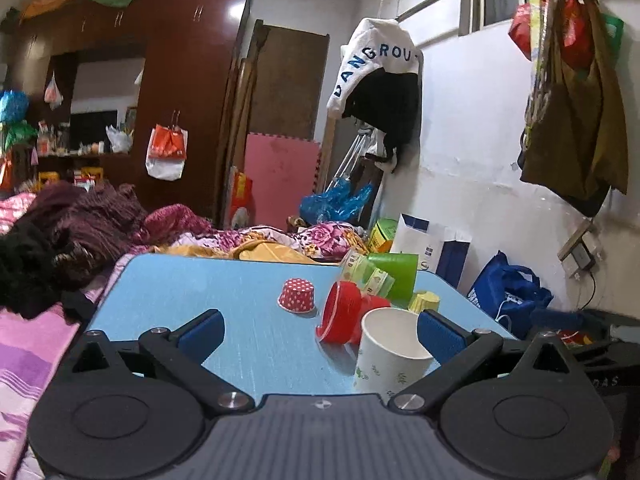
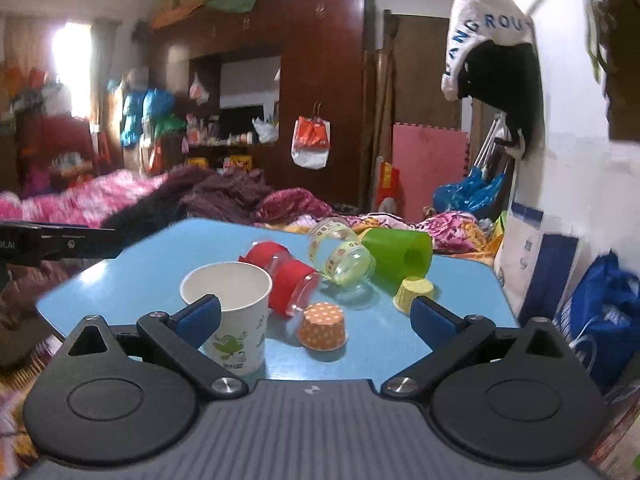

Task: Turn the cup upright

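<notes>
A white paper cup (image 1: 390,350) with green print stands upright, mouth up, on the blue table (image 1: 192,292). It sits just inside the right finger of my open left gripper (image 1: 320,330). In the right wrist view the same cup (image 2: 230,312) stands by the left finger of my open right gripper (image 2: 316,316). Neither gripper holds anything.
Behind the cup lie a red-capped clear jar (image 2: 286,276), a clear cup with printed bands (image 2: 340,252) and a green cup (image 2: 400,256) on their sides. Small paper liners sit mouth down: orange (image 2: 322,326), yellow (image 2: 412,292), red (image 1: 296,295). Bedding surrounds the table.
</notes>
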The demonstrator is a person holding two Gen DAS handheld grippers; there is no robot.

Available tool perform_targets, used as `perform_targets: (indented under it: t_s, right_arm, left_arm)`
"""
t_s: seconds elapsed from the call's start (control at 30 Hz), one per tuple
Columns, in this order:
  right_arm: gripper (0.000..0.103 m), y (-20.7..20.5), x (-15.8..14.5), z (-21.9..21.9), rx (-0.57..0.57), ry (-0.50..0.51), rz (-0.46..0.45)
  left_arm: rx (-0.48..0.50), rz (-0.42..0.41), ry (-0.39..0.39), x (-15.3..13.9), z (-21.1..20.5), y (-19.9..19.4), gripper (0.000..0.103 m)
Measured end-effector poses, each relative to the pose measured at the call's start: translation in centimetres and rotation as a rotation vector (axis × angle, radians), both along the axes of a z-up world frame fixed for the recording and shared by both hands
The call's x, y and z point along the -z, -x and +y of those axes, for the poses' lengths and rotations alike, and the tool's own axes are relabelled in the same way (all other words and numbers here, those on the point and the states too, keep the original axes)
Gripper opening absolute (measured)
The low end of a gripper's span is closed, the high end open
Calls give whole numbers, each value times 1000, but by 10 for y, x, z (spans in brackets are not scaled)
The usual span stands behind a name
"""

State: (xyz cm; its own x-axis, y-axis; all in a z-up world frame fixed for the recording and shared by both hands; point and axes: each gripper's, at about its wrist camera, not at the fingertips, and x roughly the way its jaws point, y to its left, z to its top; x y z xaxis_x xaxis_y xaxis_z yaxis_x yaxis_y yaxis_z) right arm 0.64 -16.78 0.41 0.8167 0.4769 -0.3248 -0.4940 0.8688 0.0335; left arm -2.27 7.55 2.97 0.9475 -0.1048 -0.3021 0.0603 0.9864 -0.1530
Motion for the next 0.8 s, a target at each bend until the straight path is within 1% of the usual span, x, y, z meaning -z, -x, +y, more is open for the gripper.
perform_targets:
  t_s: [0.07, 0.1, 0.17, 0.27, 0.4, 0.5, 0.63, 0.8]
  right_arm:
    - [102, -2, 6, -9, 7, -47, 36]
    - [102, -2, 10, -11, 25, -43, 45]
    - [102, -7, 10, -16, 74, -28, 44]
    - [102, -7, 5, -22, 94, -45, 46]
    - [102, 0, 3, -22, 114, -29, 20]
    - [102, 0, 4, -22, 112, -16, 16]
    - [102, -5, 4, -24, 100, -27, 33]
    - [102, -7, 7, -26, 87, -42, 56]
  left_arm:
    - [-1, 8, -29, 0, -7, 2, 103]
    - [-3, 14, -37, 1, -9, 3, 103]
    - [19, 19, -41, 8, -18, 8, 103]
    - [22, 43, -58, 14, -29, 8, 103]
    - [12, 58, -112, 18, -46, 9, 103]
    - [17, 80, -145, 22, -54, 10, 103]
    - [1, 101, -173, 24, -65, 9, 103]
    - [-12, 117, -164, 27, -63, 7, 103]
